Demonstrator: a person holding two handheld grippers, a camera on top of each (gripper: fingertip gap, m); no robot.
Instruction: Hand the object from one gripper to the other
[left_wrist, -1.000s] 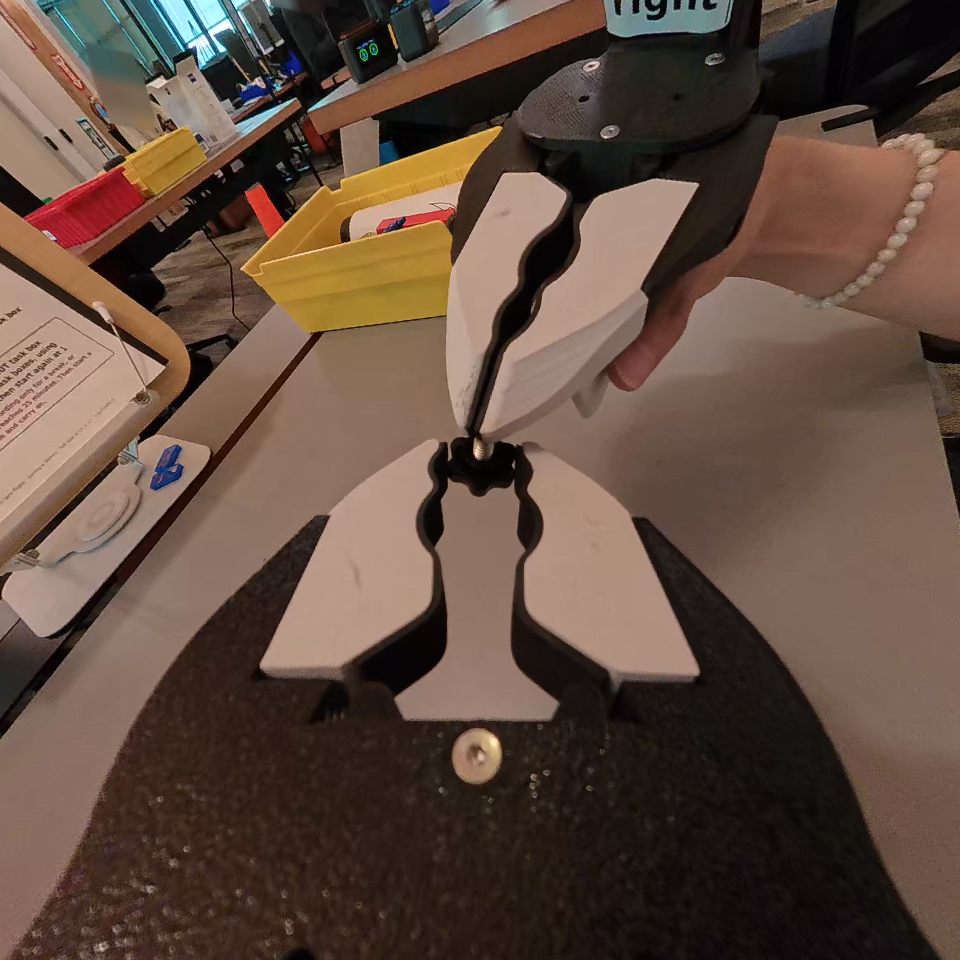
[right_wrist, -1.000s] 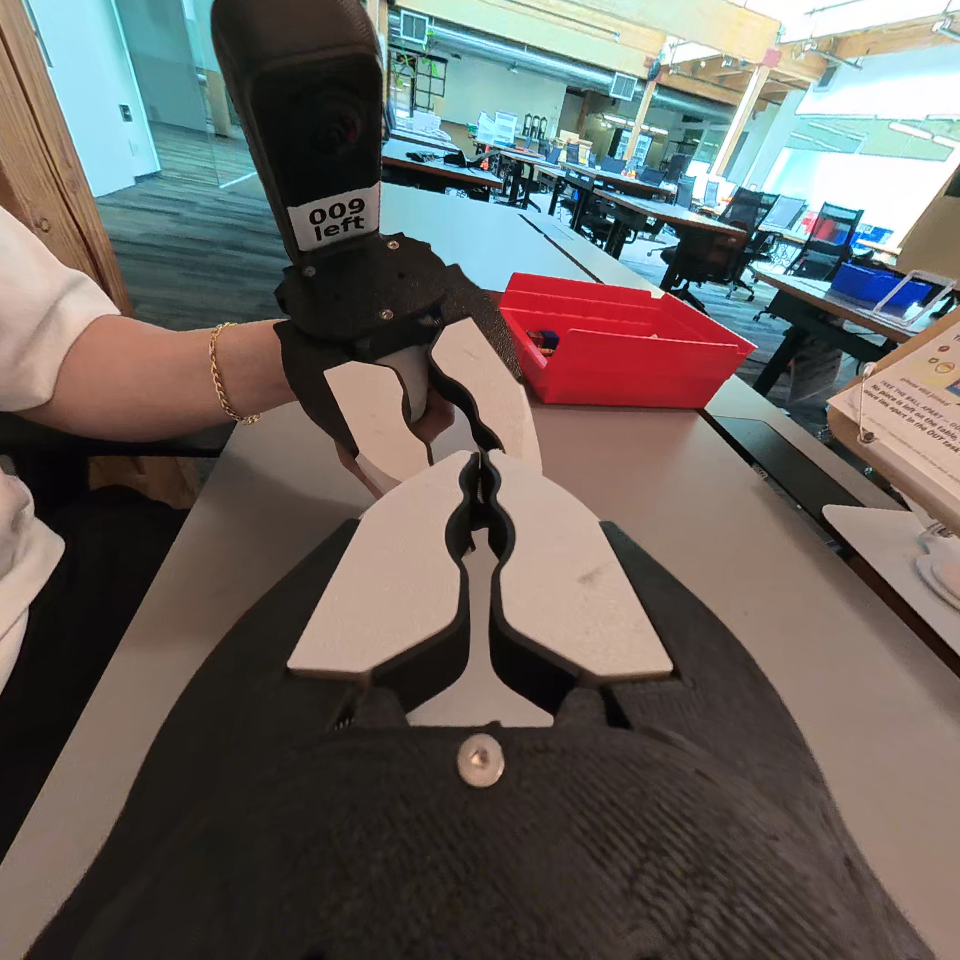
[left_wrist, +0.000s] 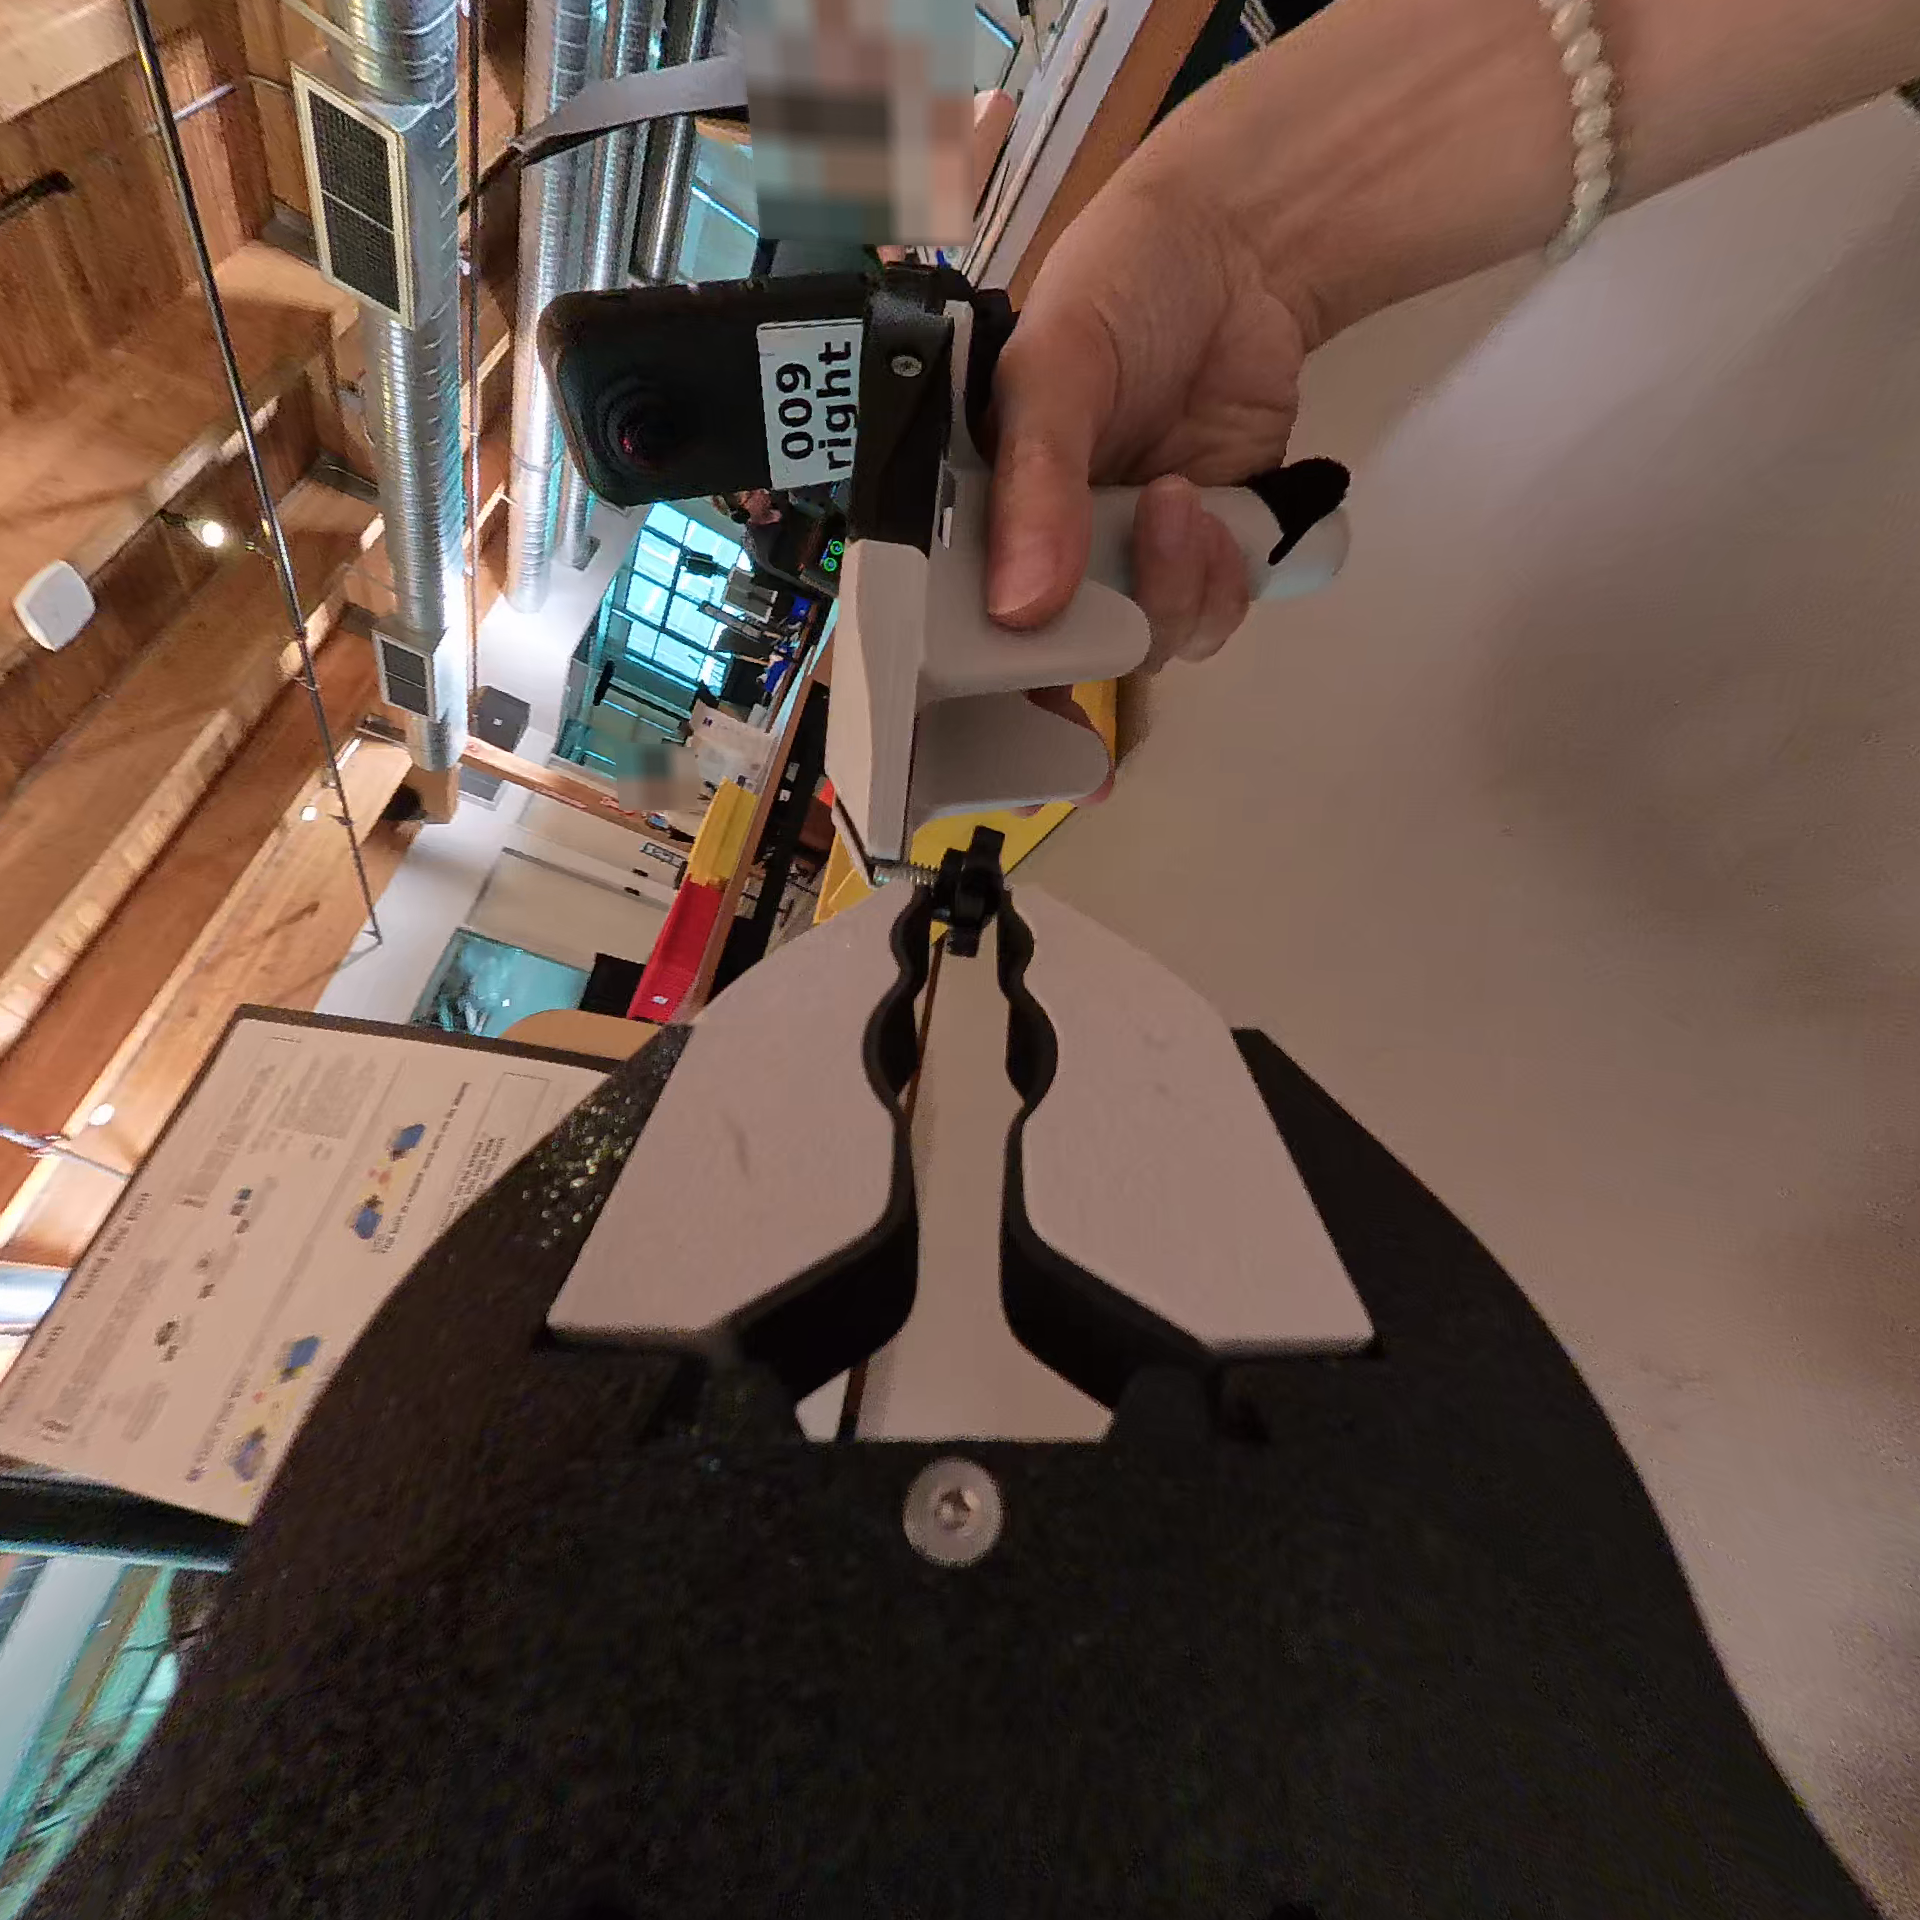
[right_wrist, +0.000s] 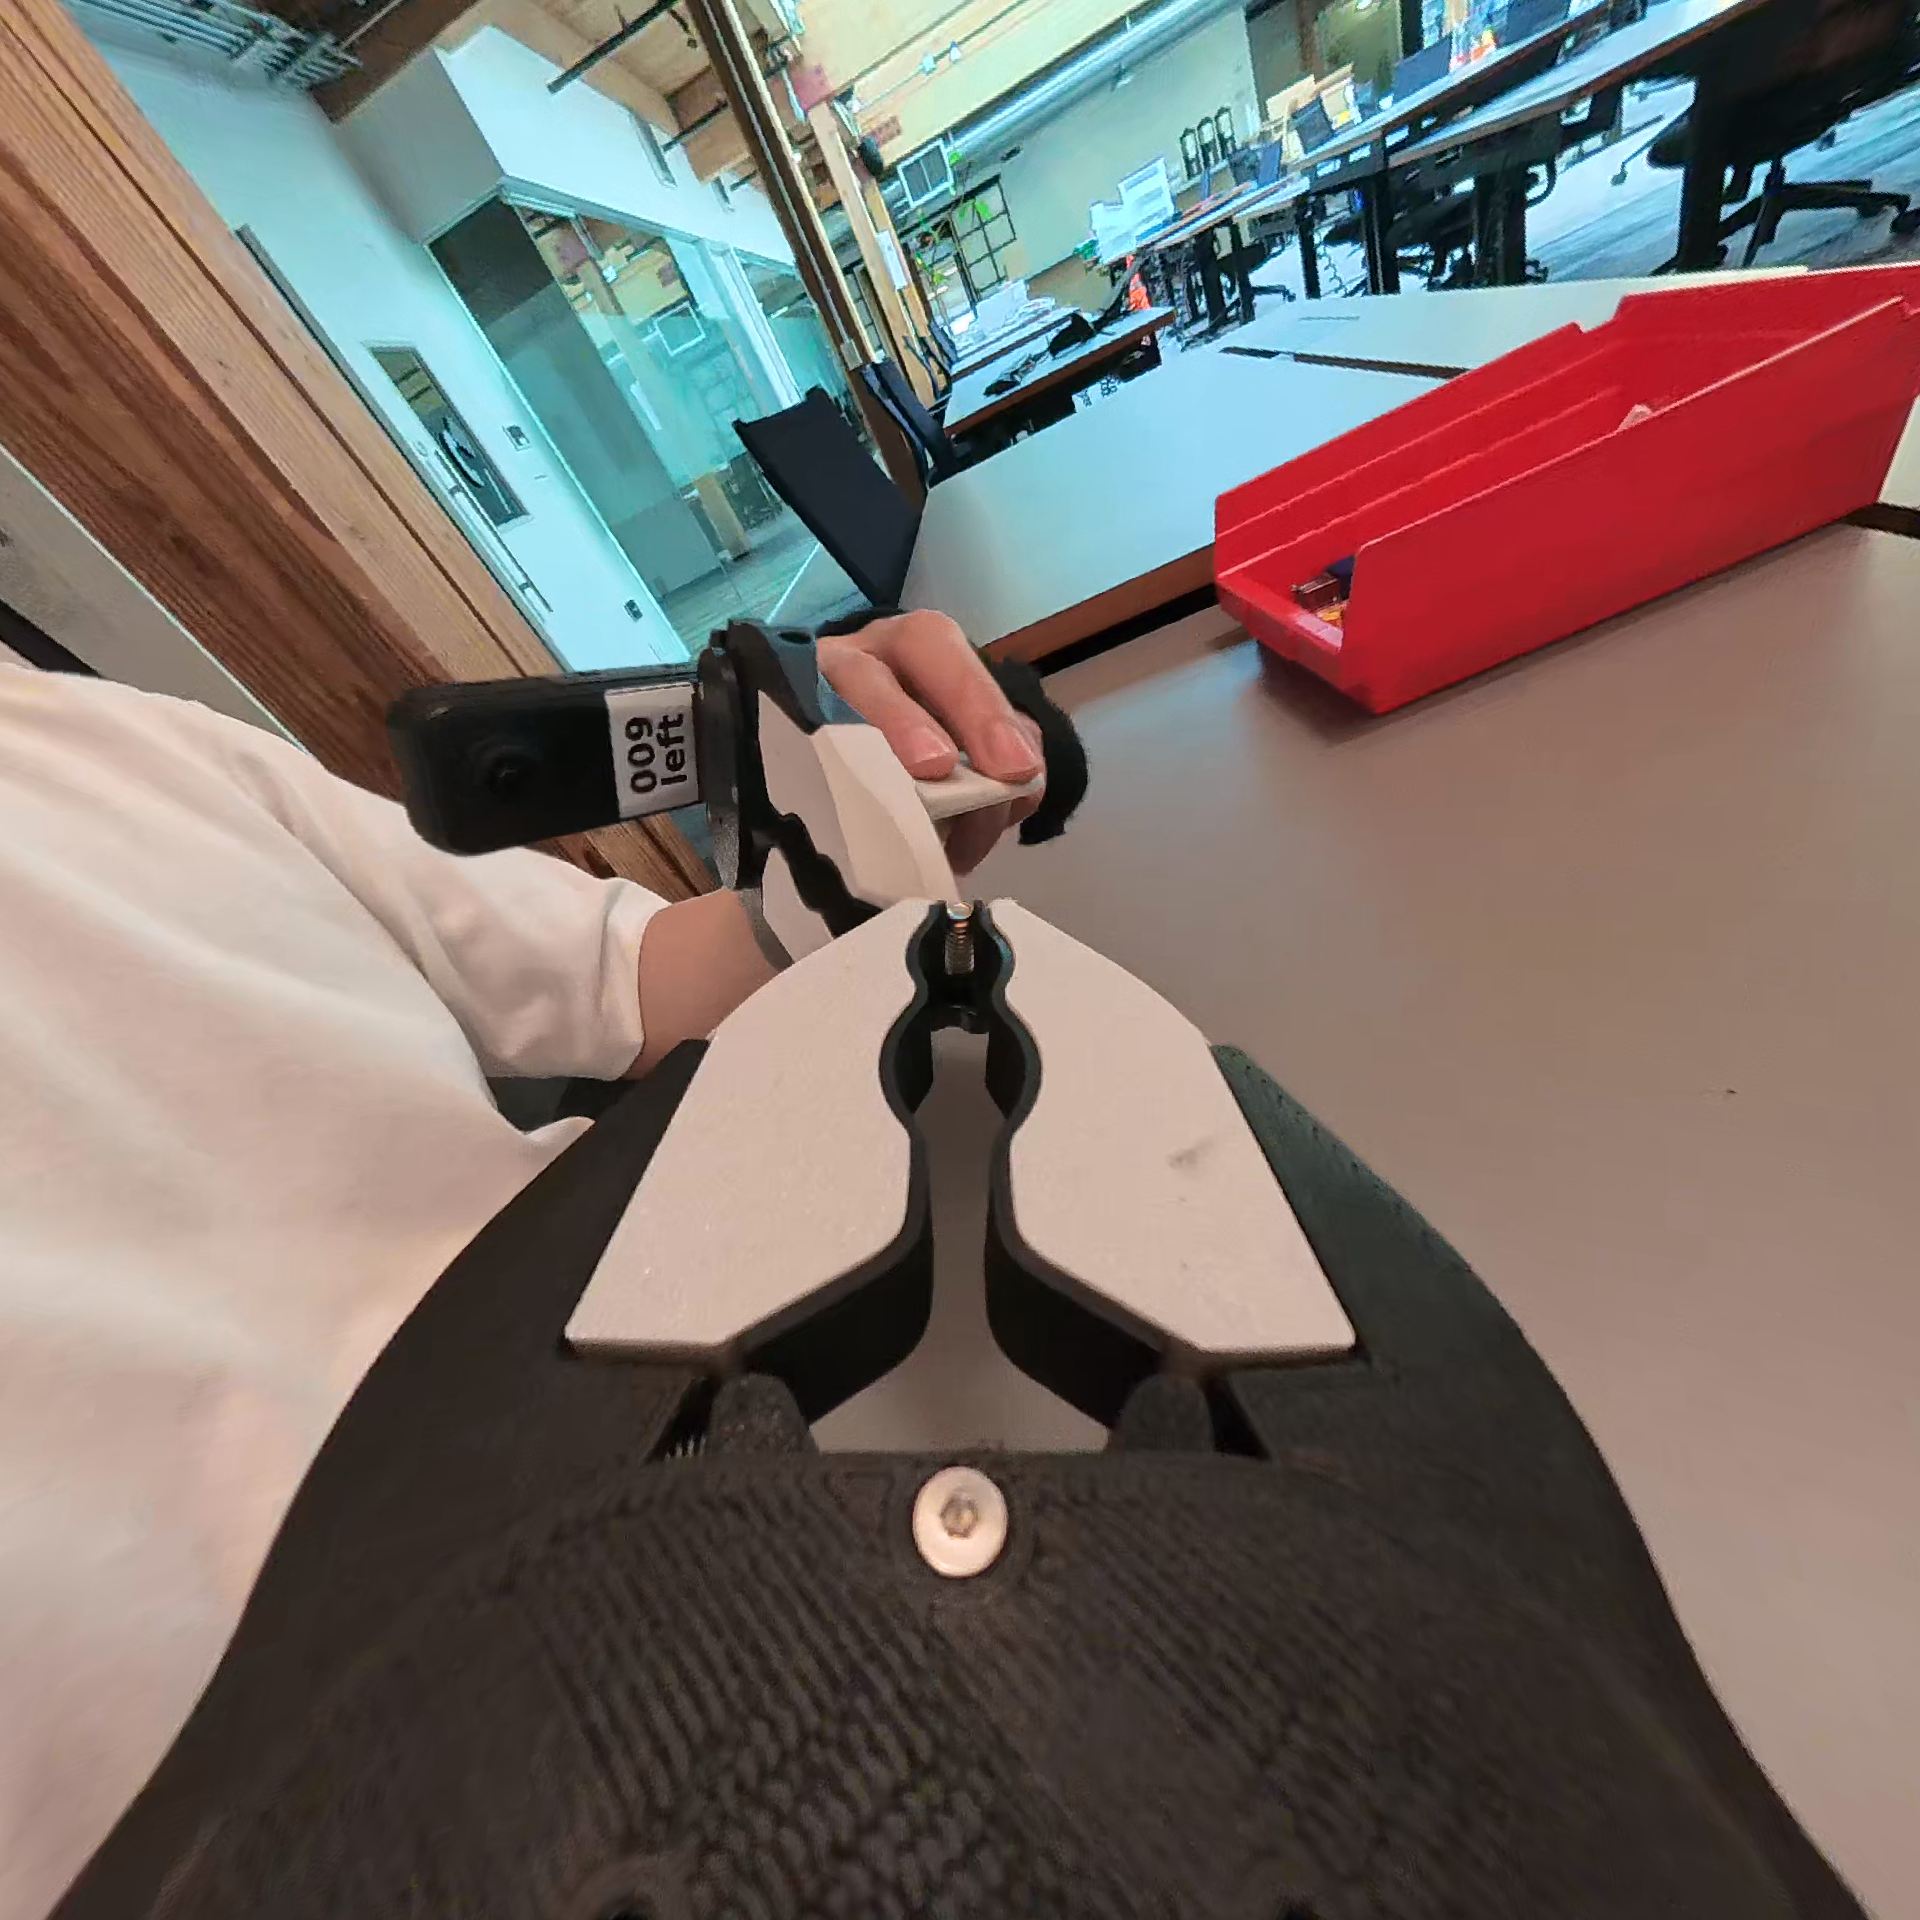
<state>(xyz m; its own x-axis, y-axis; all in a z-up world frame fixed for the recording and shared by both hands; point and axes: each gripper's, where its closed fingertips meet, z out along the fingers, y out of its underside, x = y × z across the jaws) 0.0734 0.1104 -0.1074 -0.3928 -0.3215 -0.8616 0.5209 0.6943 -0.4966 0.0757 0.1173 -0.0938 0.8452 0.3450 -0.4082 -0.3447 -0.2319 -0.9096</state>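
- Grey, matte tabletop (left_wrist: 1558, 935) fills the right half of the left wrist view, which is rolled sideways; timber ceiling beams and ribbed silver ducts run along the left, and a printed sheet on a wooden board (left_wrist: 260, 1226) sits at near left.
- Left gripper (left_wrist: 958, 902), pale flat fingers with wavy black inner edges on a grainy black body, pinches the black lobed knob of a small knob screw (left_wrist: 961, 888) at its tips.
- Silver threaded shank points left from the knob into the tips of the right gripper (left_wrist: 873, 868), seen edge-on and held by a hand (left_wrist: 1164, 416) with a pearl bracelet; its fingers are pressed on the thread end.
- Right wrist view: the same grey table (right_wrist: 1507, 883), a glossy red plastic bin (right_wrist: 1558, 499) at far right, and glass partitions and wood panelling at left.
- Right gripper (right_wrist: 958, 912) is nearly closed, with the knob screw (right_wrist: 958, 951) in the first notch behind the tips, thread pointing away.
- Left gripper (right_wrist: 940, 883) meets it from the left, held by a white-sleeved arm; its grip cannot be told here.
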